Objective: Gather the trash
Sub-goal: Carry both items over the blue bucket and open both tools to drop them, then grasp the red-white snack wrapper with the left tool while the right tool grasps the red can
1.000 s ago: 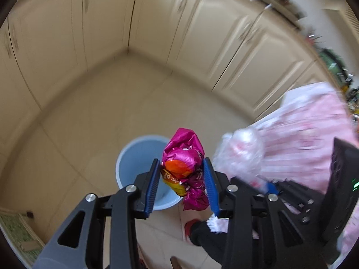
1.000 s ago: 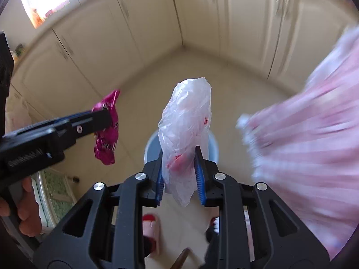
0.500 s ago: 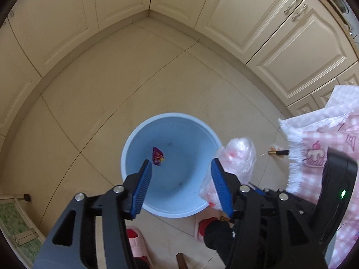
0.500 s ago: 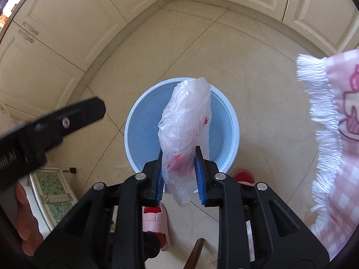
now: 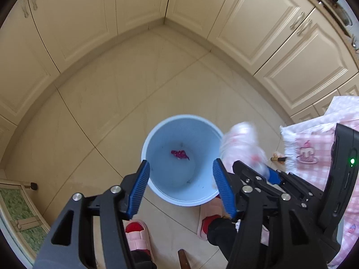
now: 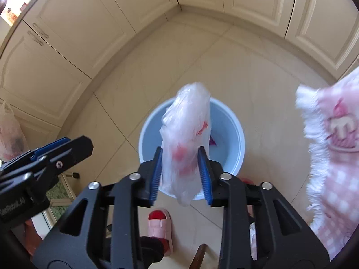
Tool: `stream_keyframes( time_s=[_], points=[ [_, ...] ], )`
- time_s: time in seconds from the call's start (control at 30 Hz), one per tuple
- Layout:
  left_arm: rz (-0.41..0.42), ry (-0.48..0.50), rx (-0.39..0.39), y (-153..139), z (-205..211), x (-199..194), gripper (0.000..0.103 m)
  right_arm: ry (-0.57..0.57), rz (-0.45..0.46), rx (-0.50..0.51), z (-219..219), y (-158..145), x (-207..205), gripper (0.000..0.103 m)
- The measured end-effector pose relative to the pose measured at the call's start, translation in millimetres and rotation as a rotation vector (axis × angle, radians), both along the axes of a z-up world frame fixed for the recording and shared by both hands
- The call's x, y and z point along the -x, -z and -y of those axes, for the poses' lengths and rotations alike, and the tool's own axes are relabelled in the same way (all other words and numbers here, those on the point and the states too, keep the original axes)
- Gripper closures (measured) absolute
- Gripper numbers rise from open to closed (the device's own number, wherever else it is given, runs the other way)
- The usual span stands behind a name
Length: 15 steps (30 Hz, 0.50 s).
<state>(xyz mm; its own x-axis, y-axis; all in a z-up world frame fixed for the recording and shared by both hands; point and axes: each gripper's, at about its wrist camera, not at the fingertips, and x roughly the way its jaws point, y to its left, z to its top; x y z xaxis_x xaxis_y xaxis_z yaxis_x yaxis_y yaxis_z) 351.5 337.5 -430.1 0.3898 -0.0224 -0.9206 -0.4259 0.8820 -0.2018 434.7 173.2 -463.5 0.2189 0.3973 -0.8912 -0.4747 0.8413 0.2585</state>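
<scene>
Nearest to us, our right gripper (image 6: 180, 172) is clenched on a clear plastic bag (image 6: 187, 134) with red print, the blue pads pinching it at about its lower third so that most of it stands up past the fingertips and a short tail droops below. Our left gripper (image 5: 180, 190) is released, its jaws spread wide with nothing between them.

We judge the bag to be very light, soft and slippery: it will crumple rather than resist, and it may cling to a pad when let go. The bunched middle is the sensible place to hold it, since a single thin layer could slide out or tear.

Below the grippers, at six o'clock in both views, are two pink slippers, one of them (image 6: 159, 224) plain in the right view. Just beyond stands one pale blue bucket (image 5: 182, 160) on the tiled floor (image 5: 125, 85); the bag hangs over its mouth, towards the rim's eleven o'clock in the right view. On the bucket's bottom lies one crumpled magenta wrapper (image 5: 180, 154), already collected.

At three o'clock a pink checked cloth (image 6: 334, 148) with a white fringe hangs down. At nine o'clock in the right view a second plastic bag (image 6: 11, 134) hangs by the cupboards (image 5: 253, 22), which close the far corner at twelve o'clock.
</scene>
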Motion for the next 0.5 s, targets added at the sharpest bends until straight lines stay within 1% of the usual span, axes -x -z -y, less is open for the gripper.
stream_keyframes(
  time_s=[0.07,0.13,0.23,0.27,0.3,0.37,0.47,0.5],
  points=[
    [0.028,0.001,-0.011,-18.9,-0.1,7.8,0.044,-0.004,0.047,-0.002,-3.7,-15.5,5.6,0.052],
    [0.05,0.001,-0.024,-33.8,3.1,13.3,0.044,-0.002,0.068,-0.006,-1.2,-28.1,10.8,0.052],
    [0.096,0.007,-0.053,-65.1,14.2,26.3,0.044,0.006,0.139,-0.005,9.8,-61.0,26.5,0.052],
    [0.107,0.009,-0.059,-71.8,16.8,28.7,0.044,0.007,0.158,-0.005,13.3,-66.9,31.7,0.052],
    [0.126,0.014,-0.068,-83.4,21.4,34.0,0.044,0.011,0.196,-0.003,20.9,-83.9,40.8,0.052],
    [0.167,0.025,-0.084,-106.3,31.0,46.3,0.043,0.018,0.248,0.006,31.5,-106.8,52.9,0.052],
    [0.231,0.05,-0.109,-141.4,50.9,64.2,0.041,0.047,0.331,-0.008,55.3,-148.9,75.9,0.052],
    [0.255,0.062,-0.114,-153.3,58.3,69.6,0.041,0.061,0.373,-0.017,68.6,-168.4,88.1,0.052]
  ],
)
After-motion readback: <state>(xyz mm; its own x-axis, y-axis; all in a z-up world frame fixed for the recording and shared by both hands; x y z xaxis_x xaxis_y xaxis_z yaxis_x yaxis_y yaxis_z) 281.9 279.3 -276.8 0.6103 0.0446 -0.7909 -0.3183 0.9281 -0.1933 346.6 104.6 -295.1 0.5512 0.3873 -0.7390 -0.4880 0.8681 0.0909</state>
